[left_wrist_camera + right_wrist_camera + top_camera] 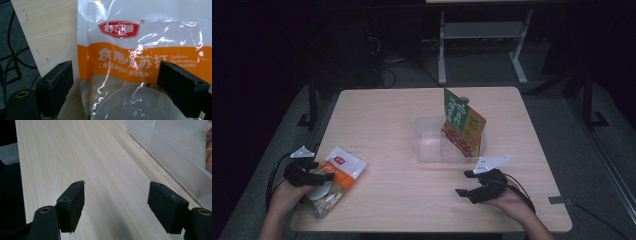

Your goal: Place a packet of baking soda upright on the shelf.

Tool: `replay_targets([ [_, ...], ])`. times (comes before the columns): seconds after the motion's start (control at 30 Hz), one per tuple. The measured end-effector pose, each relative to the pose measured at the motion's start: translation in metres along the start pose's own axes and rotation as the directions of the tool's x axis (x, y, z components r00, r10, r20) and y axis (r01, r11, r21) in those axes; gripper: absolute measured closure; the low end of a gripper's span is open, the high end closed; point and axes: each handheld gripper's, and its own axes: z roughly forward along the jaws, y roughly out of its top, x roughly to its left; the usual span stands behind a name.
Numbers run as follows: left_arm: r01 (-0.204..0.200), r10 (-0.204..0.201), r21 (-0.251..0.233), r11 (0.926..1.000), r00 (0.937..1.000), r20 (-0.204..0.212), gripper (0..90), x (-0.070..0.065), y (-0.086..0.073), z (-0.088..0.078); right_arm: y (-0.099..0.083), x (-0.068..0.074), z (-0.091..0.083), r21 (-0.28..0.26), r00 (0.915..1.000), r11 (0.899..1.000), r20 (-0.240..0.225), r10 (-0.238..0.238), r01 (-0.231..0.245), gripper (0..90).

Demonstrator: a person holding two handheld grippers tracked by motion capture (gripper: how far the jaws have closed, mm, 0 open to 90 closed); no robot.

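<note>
Your left hand-held gripper (319, 176) sits over the white-and-orange pouch (337, 177) at the near left corner of the table (387, 135). Its jaws stand released, one on either side of the pouch's width, and neither pad presses the film; whether the right-hand pad brushes the plastic is hard to judge from the left gripper view. The pouch (140, 62) lies flat, and its long axis runs straight ahead of that hand-held gripper, along the line the jaws point. The red logo end lies farthest from the jaws, and the clear end with the pale powder lies under and just behind them. In the high view that axis slants, with the logo end turned toward the table's middle and the clear end at the near edge.

Your right hand-held gripper (464, 187) rests released over bare wood, nothing between its jaws. The clear plastic tub (175, 147) lies ahead of it and to its right, with a green-and-orange packet (462, 127) standing tilted inside.
</note>
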Motion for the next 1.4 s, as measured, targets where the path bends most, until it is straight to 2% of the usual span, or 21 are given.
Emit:
replay_targets([
  [0.13, 0.024, -0.024, 0.007, 0.9997, 0.9994, 0.023, 14.7, 0.003, -0.002, 0.001, 0.0, 0.0, -0.001, -0.001, 1.0, 1.0, 0.001, 0.003, -0.003, 29.2],
  [0.2, 0.029, -0.03, 0.006, 0.9995, 0.9977, 0.06, 21.3, 0.004, -0.003, 0.001, 0.0, -0.001, -0.001, 0.0, 1.0, 1.0, 0.002, 0.003, -0.003, 29.2],
  [0.27, 0.027, -0.028, 0.01, 0.9996, 0.997, 0.073, 27.1, 0.004, -0.003, 0.001, 0.0, -0.001, -0.001, 0.0, 1.0, 1.0, 0.004, 0.005, -0.005, 29.2],
  [0.4, 0.005, -0.006, 0.019, 0.9998, 0.9984, 0.056, 33.4, 0.0, -0.001, 0.001, 0.0, 0.0, -0.001, -0.001, 1.0, 1.0, 0.006, 0.006, -0.006, 29.3],
  [0.5, -0.027, 0.026, 0.024, 0.9994, 0.9983, 0.052, 43.3, -0.004, 0.001, 0.001, 0.001, 0.0, -0.001, 0.0, 1.0, 1.0, 0.006, 0.005, -0.005, 29.4],
  [0.6, -0.05, 0.048, 0.037, 0.9981, 0.9978, 0.045, 58.0, -0.007, 0.003, 0.002, 0.001, 0.001, -0.001, 0.001, 1.0, 1.0, 0.007, 0.005, -0.005, 29.4],
  [0.8, -0.116, 0.116, 0.067, 0.9911, 0.9933, 0.004, 79.2, -0.014, 0.006, 0.002, 0.001, 0.0, -0.002, -0.005, 1.0, 1.0, 0.009, 0.004, -0.004, 29.5],
  [0.9, -0.117, 0.117, 0.076, 0.9902, 0.9931, 0.006, 86.3, -0.015, 0.007, 0.002, 0.001, 0.0, -0.002, -0.004, 1.0, 1.0, 0.008, 0.002, -0.002, 29.5],
  [1.03, -0.099, 0.099, 0.061, 0.9932, 0.9951, 0.008, 89.1, -0.015, 0.007, 0.0, 0.001, 0.0, -0.002, -0.006, 1.0, 1.0, 0.008, -0.001, 0.001, 29.5],
  [1.17, -0.082, 0.081, 0.012, 0.9966, 0.9957, 0.044, 89.5, -0.018, 0.011, -0.003, 0.0, -0.001, -0.002, -0.007, 1.0, 1.0, 0.007, -0.002, 0.003, 29.5],
  [1.3, -0.096, 0.098, -0.025, 0.995, 0.9923, 0.076, 89.6, -0.024, 0.018, -0.007, 0.0, -0.001, -0.002, -0.005, 1.0, 1.0, 0.007, 0.004, -0.004, 29.5],
  [1.4, -0.091, 0.097, -0.057, 0.9942, 0.9899, 0.104, 89.7, -0.031, 0.023, -0.009, 0.0, -0.001, -0.002, -0.001, 1.0, 1.0, 0.005, 0.007, -0.007, 29.5],
])
